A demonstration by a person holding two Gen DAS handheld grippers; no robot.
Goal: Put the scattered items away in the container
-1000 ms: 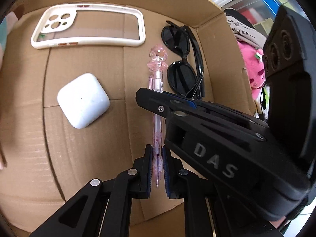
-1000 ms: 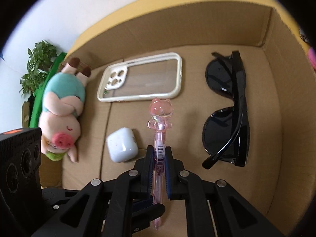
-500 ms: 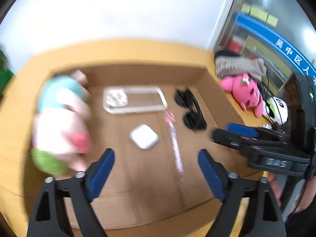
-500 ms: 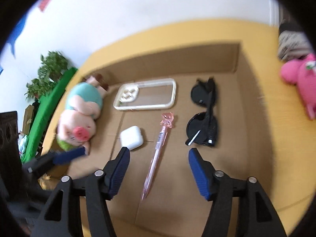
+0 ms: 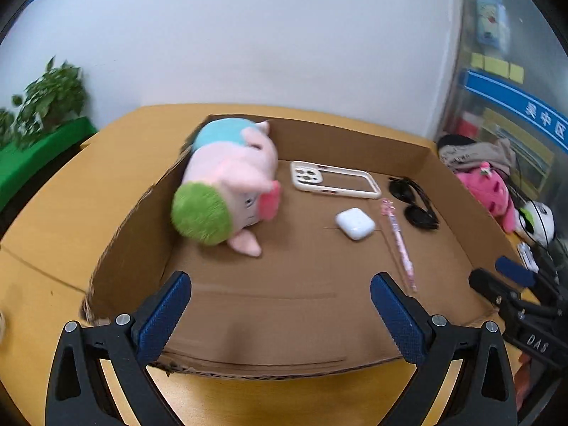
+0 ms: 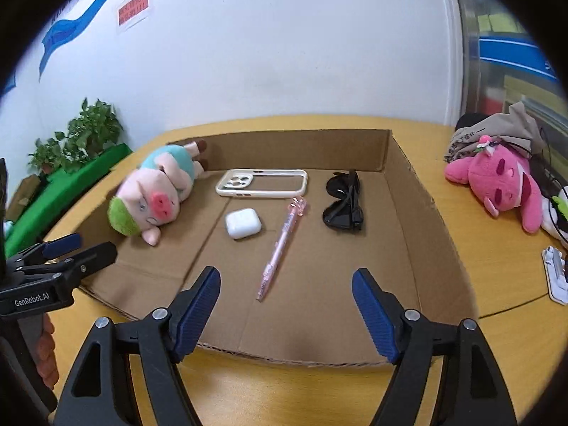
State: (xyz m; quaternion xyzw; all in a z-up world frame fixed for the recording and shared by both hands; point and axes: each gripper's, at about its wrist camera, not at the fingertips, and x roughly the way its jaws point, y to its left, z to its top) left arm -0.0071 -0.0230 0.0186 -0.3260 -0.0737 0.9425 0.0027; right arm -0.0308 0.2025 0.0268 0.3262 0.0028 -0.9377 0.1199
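Right wrist view, left to right: the left tongs (image 6: 67,248) enter at the frame's left edge, spread and empty. The shallow brown cardboard box (image 6: 408,191) holds a pink-and-teal plush pig (image 6: 152,195), white earbud case (image 6: 243,223), cream phone case (image 6: 262,183), pink pig-topped pen (image 6: 282,245) and black sunglasses (image 6: 343,201). Bottom centre, the right tongs (image 6: 285,310), jaws just opened, grip nothing; the pen lies just ahead, slanting toward the upper right. A magenta plush toy (image 6: 497,181) on the yellow worktop (image 6: 497,284), right of the box, looks nearest these tongs.

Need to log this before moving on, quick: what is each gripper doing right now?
Left gripper: open, holding nothing, jaws just been opening.
Right gripper: open, holding nothing, jaws just been opening; the pink pen with a pig-shaped top lies free in the brown cardboard box.
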